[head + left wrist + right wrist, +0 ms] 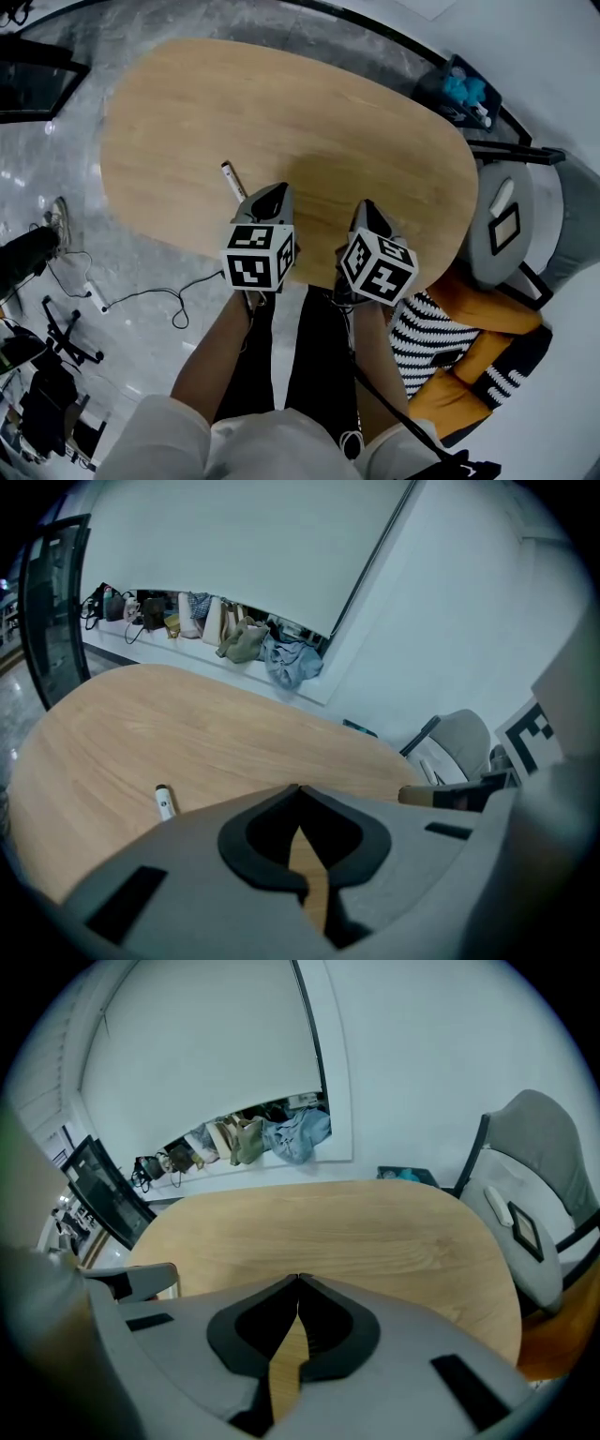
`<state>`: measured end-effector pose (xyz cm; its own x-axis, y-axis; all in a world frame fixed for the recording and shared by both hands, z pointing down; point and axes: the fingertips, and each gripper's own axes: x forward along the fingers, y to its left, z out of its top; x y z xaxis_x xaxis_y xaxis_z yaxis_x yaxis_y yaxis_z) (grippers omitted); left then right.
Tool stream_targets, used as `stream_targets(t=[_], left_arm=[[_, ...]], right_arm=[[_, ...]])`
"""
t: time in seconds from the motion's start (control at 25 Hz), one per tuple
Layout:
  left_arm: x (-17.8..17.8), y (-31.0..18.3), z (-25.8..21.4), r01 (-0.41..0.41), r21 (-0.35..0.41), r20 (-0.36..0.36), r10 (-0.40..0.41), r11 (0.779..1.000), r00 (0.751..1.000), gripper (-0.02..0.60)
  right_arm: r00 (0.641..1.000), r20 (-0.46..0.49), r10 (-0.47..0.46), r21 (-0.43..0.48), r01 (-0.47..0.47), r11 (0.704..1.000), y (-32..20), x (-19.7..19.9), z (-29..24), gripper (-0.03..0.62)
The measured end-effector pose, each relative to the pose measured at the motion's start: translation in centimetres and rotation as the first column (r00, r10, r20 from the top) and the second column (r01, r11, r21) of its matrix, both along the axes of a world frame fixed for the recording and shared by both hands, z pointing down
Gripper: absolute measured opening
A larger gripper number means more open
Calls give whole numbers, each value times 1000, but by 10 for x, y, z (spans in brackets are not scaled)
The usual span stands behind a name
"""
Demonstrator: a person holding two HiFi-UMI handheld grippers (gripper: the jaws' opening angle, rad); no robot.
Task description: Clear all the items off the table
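A white marker [232,178] with a dark cap lies on the oval wooden table [309,112], near its front edge. My left gripper [272,191] hangs just right of the marker, jaws shut and empty. In the left gripper view the marker [165,802] lies to the left of the closed tips [298,787]. My right gripper [366,204] is beside the left one over the front edge of the table, also shut with nothing in it. The right gripper view shows its closed tips [298,1279] over bare tabletop [356,1232].
A grey chair [511,220] with two small items on its seat stands at the table's right end. Orange and striped cushions [469,347] lie below it. A dark bin with blue things [459,89] is at the far right. Cables [141,295] trail on the floor at left.
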<state>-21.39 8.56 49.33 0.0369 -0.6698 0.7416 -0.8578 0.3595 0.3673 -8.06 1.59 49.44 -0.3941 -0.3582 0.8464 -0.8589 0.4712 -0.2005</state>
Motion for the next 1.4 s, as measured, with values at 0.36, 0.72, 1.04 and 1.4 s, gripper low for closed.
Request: stream_targets(t=[0.36, 0.72, 1.04, 1.4], left_arm=[[-27, 28, 7, 76, -18, -14, -77, 997, 997, 8], [-85, 101, 29, 226, -87, -3, -227, 970, 974, 8], [-135, 158, 38, 351, -101, -5, -354, 931, 935, 8], [-152, 187, 48, 401, -114, -22, -406, 909, 914, 8]], right_arm=[[996, 8, -88, -39, 88, 995, 23, -33, 12, 25], [969, 21, -247, -80, 248, 965, 73, -101, 28, 25], [927, 21, -375, -88, 375, 923, 116, -164, 34, 26], [899, 0, -439, -118, 436, 892, 139, -188, 47, 27]])
